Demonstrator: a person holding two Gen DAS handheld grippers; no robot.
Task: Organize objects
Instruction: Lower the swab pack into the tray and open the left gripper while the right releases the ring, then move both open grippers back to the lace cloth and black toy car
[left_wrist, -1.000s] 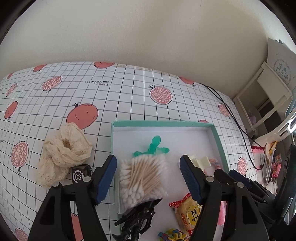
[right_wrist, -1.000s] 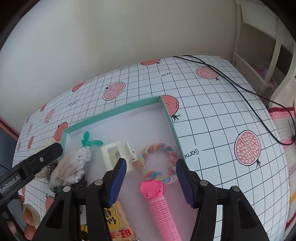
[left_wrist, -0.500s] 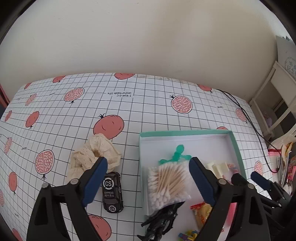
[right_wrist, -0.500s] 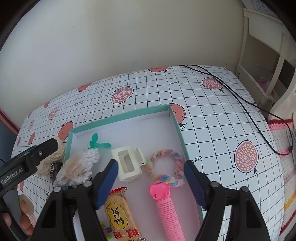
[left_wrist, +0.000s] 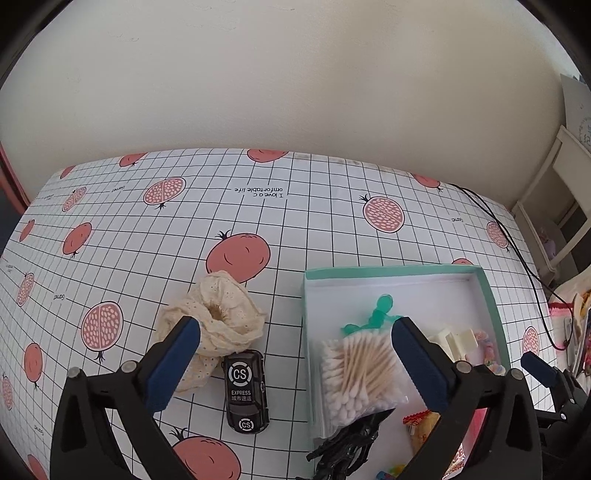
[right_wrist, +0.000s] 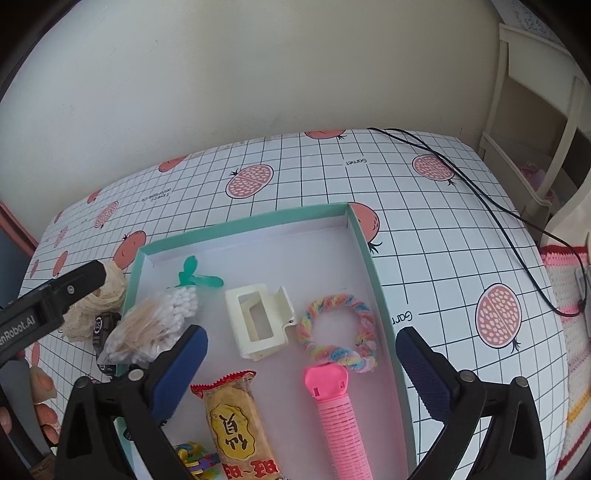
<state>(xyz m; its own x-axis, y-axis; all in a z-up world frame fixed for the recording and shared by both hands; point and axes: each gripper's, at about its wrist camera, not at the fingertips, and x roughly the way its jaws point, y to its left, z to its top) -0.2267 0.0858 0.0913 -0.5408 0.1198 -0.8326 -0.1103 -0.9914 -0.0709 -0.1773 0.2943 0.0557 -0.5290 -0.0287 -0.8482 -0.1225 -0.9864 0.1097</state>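
A teal-rimmed white box (right_wrist: 360, 236) (left_wrist: 484, 291) holds a bag of cotton swabs (left_wrist: 360, 373) (right_wrist: 147, 325), a cream hair clip (right_wrist: 258, 317), a rainbow scrunchie (right_wrist: 338, 332), a pink roller (right_wrist: 336, 410) and a snack packet (right_wrist: 236, 421). Left of the box on the table lie a cream lace scrunchie (left_wrist: 218, 325) and a black toy car (left_wrist: 244, 391). My left gripper (left_wrist: 293, 358) is open and empty above the car and the box's left wall. My right gripper (right_wrist: 301, 369) is open and empty above the box.
A black claw clip (left_wrist: 347, 443) lies at the box's near left edge. A black cable (right_wrist: 480, 192) crosses the tablecloth at the right. A cream shelf unit (right_wrist: 535, 110) stands past the table's right edge. The wall runs behind the table.
Both grippers have pulled back and up, with their jaws wider. The left one has shifted left, so the toy car and lace scrunchie now show between its fingers.
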